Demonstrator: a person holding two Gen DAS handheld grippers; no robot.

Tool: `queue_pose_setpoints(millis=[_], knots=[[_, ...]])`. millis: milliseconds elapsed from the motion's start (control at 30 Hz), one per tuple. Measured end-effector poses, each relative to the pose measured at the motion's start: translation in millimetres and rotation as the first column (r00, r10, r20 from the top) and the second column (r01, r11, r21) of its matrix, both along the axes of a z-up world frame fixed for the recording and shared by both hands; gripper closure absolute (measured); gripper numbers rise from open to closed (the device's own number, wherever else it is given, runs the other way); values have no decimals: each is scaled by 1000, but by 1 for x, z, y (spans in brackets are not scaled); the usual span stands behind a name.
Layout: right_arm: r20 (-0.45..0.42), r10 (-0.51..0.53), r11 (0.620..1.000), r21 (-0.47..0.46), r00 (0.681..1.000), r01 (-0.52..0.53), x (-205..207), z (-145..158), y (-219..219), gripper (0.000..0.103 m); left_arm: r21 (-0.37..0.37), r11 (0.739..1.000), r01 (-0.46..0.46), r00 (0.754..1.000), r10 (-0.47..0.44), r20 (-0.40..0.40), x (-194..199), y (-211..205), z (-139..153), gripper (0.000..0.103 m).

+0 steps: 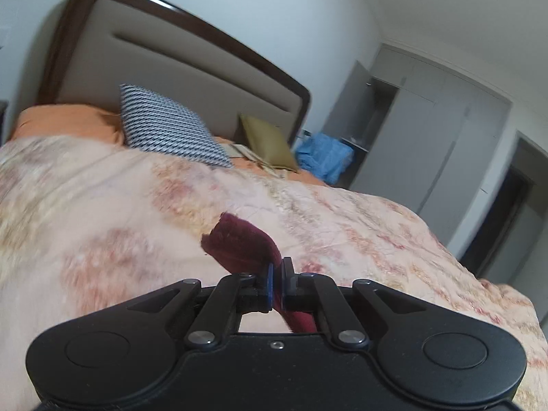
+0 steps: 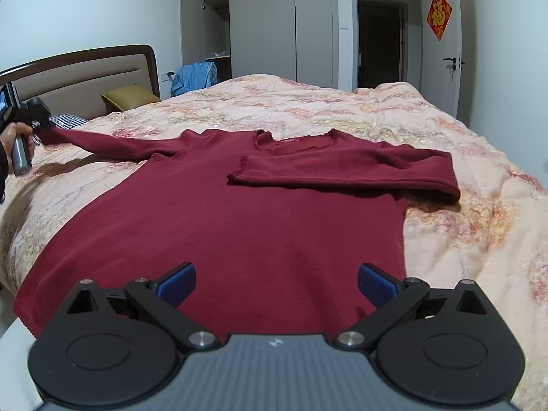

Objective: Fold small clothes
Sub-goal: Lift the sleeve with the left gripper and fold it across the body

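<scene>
A dark red long-sleeved top [image 2: 239, 212] lies flat on the bed, neckline at the far side. Its right sleeve [image 2: 342, 171] is folded across the chest. Its left sleeve [image 2: 102, 142] stretches out to the far left, lifted off the quilt. My left gripper [image 1: 277, 263] is shut on that sleeve's cuff [image 1: 239, 243], which sticks up past the pads. In the right wrist view the left gripper [image 2: 39, 120] shows at the left edge, held by a hand. My right gripper [image 2: 276, 282] hangs open over the top's hem, nothing between its blue pads [image 2: 178, 282].
A floral quilt [image 2: 376, 113] covers the bed. Against the headboard [image 1: 171, 65] lean a chequered pillow [image 1: 171, 126] and an olive cushion [image 1: 267, 140]. A blue garment [image 2: 195, 75] hangs beside the bed. Grey wardrobes [image 2: 274, 17] and a dark doorway [image 2: 380, 34] stand beyond.
</scene>
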State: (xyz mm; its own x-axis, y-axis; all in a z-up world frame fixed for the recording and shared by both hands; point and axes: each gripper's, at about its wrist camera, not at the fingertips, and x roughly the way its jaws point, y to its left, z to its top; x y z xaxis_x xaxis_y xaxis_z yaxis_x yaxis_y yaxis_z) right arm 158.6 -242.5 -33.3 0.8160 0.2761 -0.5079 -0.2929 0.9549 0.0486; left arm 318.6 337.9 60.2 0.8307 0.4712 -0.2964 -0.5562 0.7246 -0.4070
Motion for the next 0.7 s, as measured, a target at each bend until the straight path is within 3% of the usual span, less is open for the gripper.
queue_pose_setpoints(millis=[133,267,333,433,533,600,700], knots=[[-17,11,1000,21,1000,-10,3,-4,2,0,49,996,75,997,-73,-29,11,1,5,100],[-13,17,999,39,1000,-17,4,-4,2,0,107,984,140,989,-144,29,11,-22,20,100],[-10,18,999,48,1000,-17,3,-4,0,0,159,966,201,976,-212,53,13,-45,35,100],[0,9,998,65,1000,-9,1,-5,-4,0,282,903,325,934,-353,55,18,-95,61,99],[1,-13,996,91,1000,13,-1,-6,-13,0,376,807,455,868,-496,13,23,-156,80,98],[-2,-29,994,108,1000,29,-3,-6,-20,0,406,744,531,824,-565,-42,28,-199,83,98],[-4,-56,991,125,998,56,-7,-7,-32,0,387,680,623,763,-638,-108,38,-257,75,98]])
